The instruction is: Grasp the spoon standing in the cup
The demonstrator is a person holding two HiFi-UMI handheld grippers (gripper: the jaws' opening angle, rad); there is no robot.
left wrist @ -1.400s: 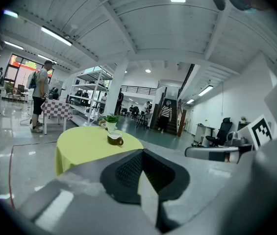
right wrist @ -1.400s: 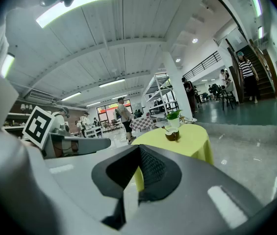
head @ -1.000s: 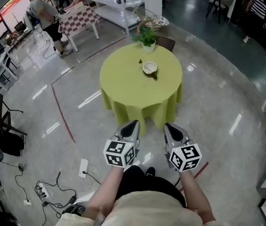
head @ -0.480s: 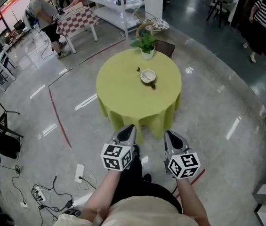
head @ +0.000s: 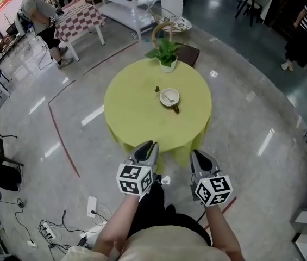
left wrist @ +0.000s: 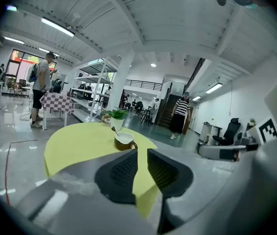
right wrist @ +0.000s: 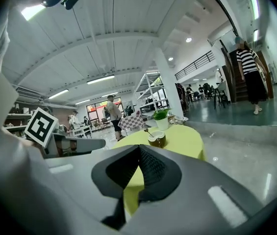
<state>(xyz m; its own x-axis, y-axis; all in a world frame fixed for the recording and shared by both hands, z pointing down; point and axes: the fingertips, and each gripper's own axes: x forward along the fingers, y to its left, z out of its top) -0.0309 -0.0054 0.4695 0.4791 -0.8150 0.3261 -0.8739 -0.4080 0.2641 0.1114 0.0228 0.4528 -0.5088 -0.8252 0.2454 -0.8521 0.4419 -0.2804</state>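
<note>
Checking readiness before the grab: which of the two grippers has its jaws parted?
The left gripper: its jaws have just been opening, a narrow gap, nothing between them. The right gripper is shut.

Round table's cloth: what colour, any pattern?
Plain yellow-green, no pattern. The round table's draped cloth shows best in the head view.

The table (head: 121, 98) is draped in a matt yellow-green cloth (head: 142, 137) that hangs in soft folds, while the floor (head: 251, 145) around it is laid in a polished grey stone or concrete, glossy enough for the ceiling lights to be mirrored in it. The cup (head: 169, 97) is finished in a smooth glaze, brown outside and white within. A smooth white pot (head: 168, 65) and a matt checked cloth (head: 80, 19) are seen beyond.
</note>
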